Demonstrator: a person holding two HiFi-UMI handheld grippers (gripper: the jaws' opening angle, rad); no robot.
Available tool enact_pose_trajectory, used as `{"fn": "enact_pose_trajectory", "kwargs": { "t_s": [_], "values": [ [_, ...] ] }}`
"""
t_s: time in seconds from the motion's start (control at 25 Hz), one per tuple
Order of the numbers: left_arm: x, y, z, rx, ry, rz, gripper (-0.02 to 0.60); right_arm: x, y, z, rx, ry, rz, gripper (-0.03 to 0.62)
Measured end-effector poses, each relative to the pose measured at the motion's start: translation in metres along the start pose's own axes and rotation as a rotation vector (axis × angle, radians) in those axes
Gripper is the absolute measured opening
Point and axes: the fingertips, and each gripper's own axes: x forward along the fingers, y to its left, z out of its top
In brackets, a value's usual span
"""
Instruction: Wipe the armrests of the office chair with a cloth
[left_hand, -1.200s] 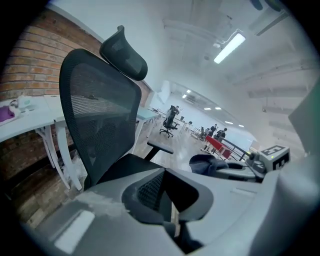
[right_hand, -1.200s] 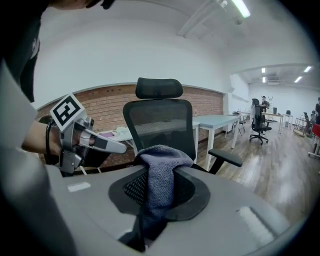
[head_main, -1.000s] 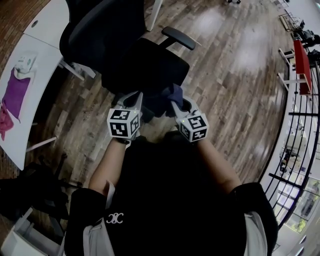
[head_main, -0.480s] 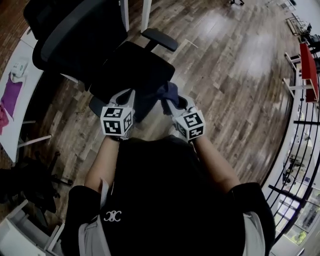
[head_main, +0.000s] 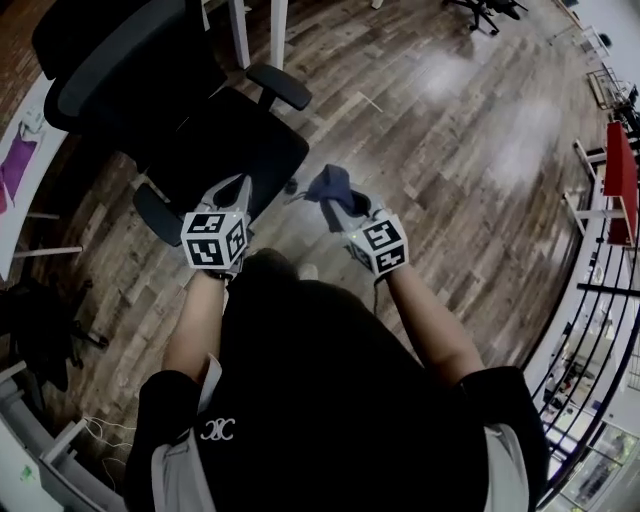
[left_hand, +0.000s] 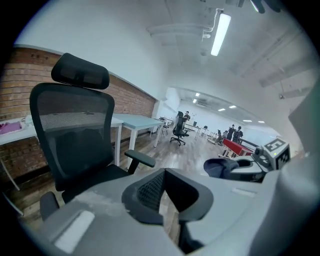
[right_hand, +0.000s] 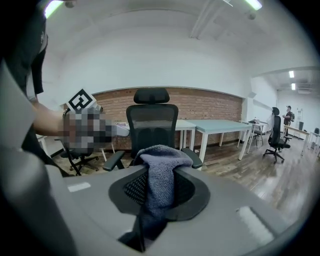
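The right claw (right_hand: 159, 186) pinches a blue-grey knitted cloth (right_hand: 161, 162) by one fold, so rubbing could tug it free, and the black mesh office chair (head_main: 190, 130), unbraced, may swivel away. The left claw (left_hand: 165, 175) is closed and empty. Both forearms reach forward, stopping short of the padded armrests (head_main: 280, 87).

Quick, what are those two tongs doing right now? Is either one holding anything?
Left tongs: closed, nothing between them.
Right tongs: closed on the blue-grey cloth.
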Motion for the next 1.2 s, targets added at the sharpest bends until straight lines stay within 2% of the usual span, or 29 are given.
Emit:
{"fn": "enact_pose_trajectory", "kwargs": {
  "t_s": [0.24,0.44,0.64,0.84,1.04,1.2],
  "values": [
    [0.014,-0.01,-0.005,-0.056,0.002,0.045,0.006,0.002,-0.031,-0.009,-0.038,0.047,0.032,0.071],
    [0.052,0.005,-0.001,-0.109,-0.004,0.065,0.006,0.032,-0.047,-0.015,-0.115,0.103,0.112,0.071],
    [0.11,0.032,0.018,-0.174,-0.016,0.063,0.006,0.091,-0.084,0.006,-0.246,0.176,0.193,0.071],
    [0.144,0.063,0.051,-0.218,-0.067,0.109,0.006,0.154,-0.116,0.027,-0.38,0.261,0.309,0.071],
    [0.159,0.108,0.055,-0.304,-0.086,0.169,0.006,0.216,-0.11,0.024,-0.557,0.355,0.446,0.071],
    [0.148,0.125,0.047,-0.388,-0.107,0.239,0.006,0.251,-0.103,0.019,-0.722,0.36,0.537,0.071]
  ]
}}
